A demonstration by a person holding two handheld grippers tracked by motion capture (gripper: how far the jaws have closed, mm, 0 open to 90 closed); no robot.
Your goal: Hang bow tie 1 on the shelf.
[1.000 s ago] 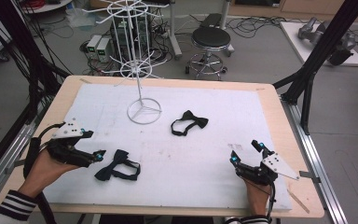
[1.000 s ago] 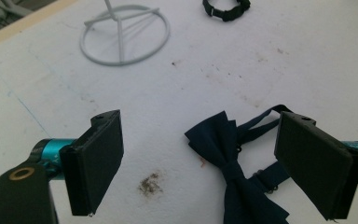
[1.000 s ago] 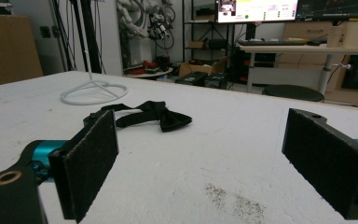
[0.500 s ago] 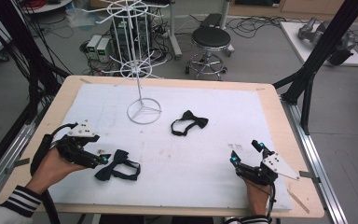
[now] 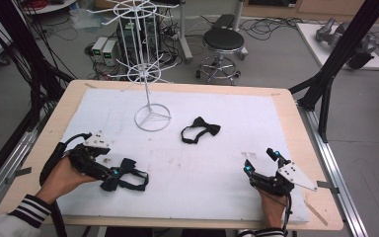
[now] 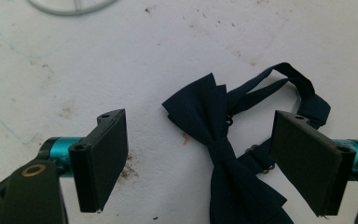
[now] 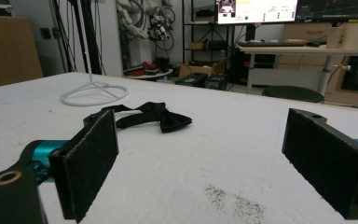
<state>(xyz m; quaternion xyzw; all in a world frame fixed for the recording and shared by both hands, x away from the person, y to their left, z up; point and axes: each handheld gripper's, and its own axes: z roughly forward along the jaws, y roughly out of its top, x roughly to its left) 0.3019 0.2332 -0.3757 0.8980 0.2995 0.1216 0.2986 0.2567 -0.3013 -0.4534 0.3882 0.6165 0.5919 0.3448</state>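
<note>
Soft dark fabric bow tie (image 6: 223,154), pinched middle, flared wings.

The person's left hand (image 5: 61,175), wearing a striped cuff, is reaching in from the lower left, holding the left hand-held gripper (image 5: 112,174) low and angled to the right, its jaws standing wide apart after closing slightly. At the lower right, the right hand (image 5: 271,207) is holding the right hand-held gripper (image 5: 260,160) pointing forward, its jaws spread open and gripping nothing.
</note>
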